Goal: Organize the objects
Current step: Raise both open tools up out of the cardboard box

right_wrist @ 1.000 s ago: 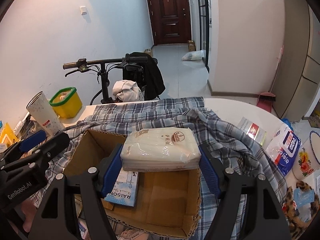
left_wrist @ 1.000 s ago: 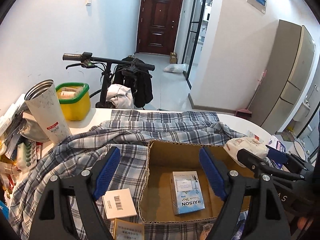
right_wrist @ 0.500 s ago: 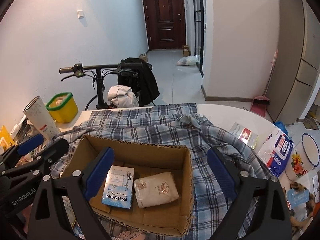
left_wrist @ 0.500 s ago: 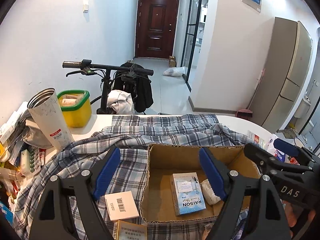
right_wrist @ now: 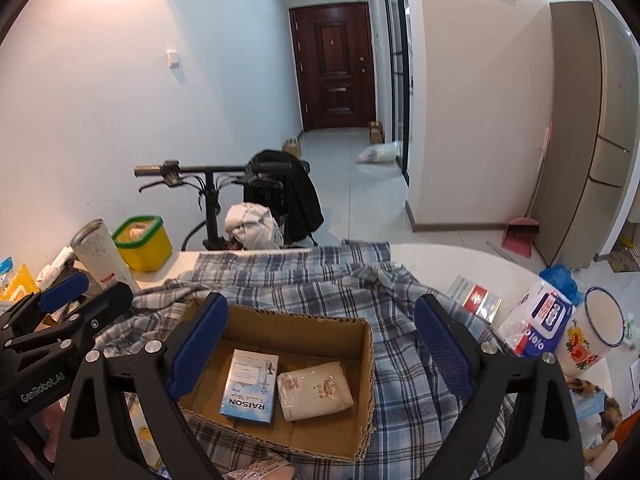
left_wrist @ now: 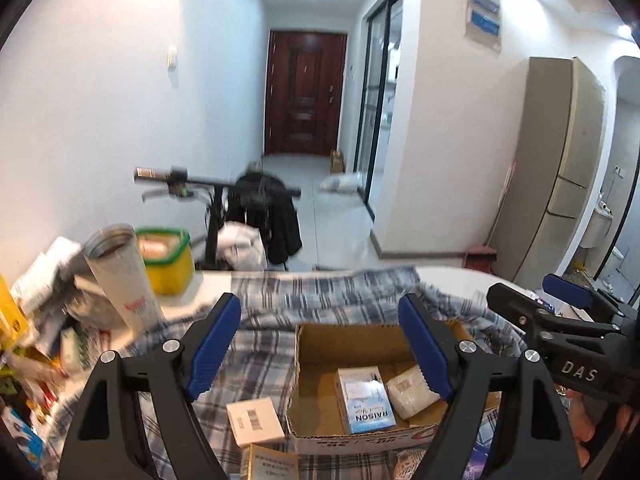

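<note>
A blue-and-white plaid cloth (right_wrist: 400, 364) covers most of the table in the lower half of both views. At left centre stand a tall white tumbler (left_wrist: 122, 276) and, just behind it, a yellow tub with a green rim (left_wrist: 166, 256); crumpled packets crowd the lower left edge of the left wrist view. A bicycle handlebar (right_wrist: 208, 169) crosses the middle of the frame beyond the table, with a dark jacket (right_wrist: 294, 196) draped over it. At right centre in the right wrist view sit a wet-wipes pack (right_wrist: 540, 320) and a floral enamel mug (right_wrist: 596, 328).

The cardboard box (right_wrist: 304, 322) lies open at lower centre, on the cloth. Inside, a light blue "RAISON" carton (right_wrist: 250, 386) lies flat, with a soft white packet (right_wrist: 314, 390) just beside it to the right. Lower left of the box, in the left wrist view, a white barcode box (left_wrist: 256, 420) rests on the cloth.

The left gripper (left_wrist: 320, 344) is spread wide, holding nothing. The right gripper (right_wrist: 320, 346) is likewise released, its 2 blue pads apart above the box.
</note>
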The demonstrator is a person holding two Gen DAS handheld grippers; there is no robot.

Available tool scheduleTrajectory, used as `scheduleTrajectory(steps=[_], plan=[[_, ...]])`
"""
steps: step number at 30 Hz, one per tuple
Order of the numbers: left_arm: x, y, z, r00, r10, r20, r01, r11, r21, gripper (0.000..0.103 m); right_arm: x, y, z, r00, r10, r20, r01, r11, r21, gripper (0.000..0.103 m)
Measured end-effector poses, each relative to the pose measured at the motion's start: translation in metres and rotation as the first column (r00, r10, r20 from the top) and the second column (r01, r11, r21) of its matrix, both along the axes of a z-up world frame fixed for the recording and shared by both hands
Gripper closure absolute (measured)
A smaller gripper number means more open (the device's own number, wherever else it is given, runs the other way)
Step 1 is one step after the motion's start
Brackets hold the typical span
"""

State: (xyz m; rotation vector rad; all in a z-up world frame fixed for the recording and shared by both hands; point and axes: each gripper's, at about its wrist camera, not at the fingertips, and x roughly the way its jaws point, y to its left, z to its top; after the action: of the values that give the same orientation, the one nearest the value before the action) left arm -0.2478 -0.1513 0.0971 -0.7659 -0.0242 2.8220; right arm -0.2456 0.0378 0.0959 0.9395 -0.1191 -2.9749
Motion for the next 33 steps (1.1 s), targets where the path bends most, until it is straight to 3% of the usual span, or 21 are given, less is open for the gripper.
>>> scheduleTrajectory(steps=[13, 22, 28, 31, 33], plan=[[0.047, -0.016, 0.047, 0.988, -0.001, -0.157, 0.009, 0.999, 0.053, 0.017, 0.049, -0.009, 0.045, 0.985, 0.051, -0.166, -0.050, 0.999, 0.007, 0.002], [0.085, -0.025, 0.072, 0.959, 0.027, -0.281, -0.010, 0.998, 0.062, 0.015, 0.077, -0.014, 0.065, 0.964, 0.094, -0.250, -0.090, 0.996, 0.026, 0.002], [0.102, -0.035, 0.083, 0.939, 0.024, -0.343, 0.019, 0.993, 0.120, 0.014, 0.097, -0.018, 0.075, 0.943, 0.120, -0.311, -0.112, 0.993, 0.043, 0.001], [0.107, -0.039, 0.086, 0.935, 0.014, -0.355, 0.038, 0.990, 0.137, 0.002, 0.104, -0.019, 0.080, 0.931, 0.149, -0.334, -0.144, 0.989, 0.040, 0.001], [0.115, -0.043, 0.088, 0.923, 0.032, -0.383, 0.033, 0.986, 0.162, 0.000, 0.108, -0.019, 0.081, 0.927, 0.146, -0.346, -0.141, 0.989, 0.039, 0.000]])
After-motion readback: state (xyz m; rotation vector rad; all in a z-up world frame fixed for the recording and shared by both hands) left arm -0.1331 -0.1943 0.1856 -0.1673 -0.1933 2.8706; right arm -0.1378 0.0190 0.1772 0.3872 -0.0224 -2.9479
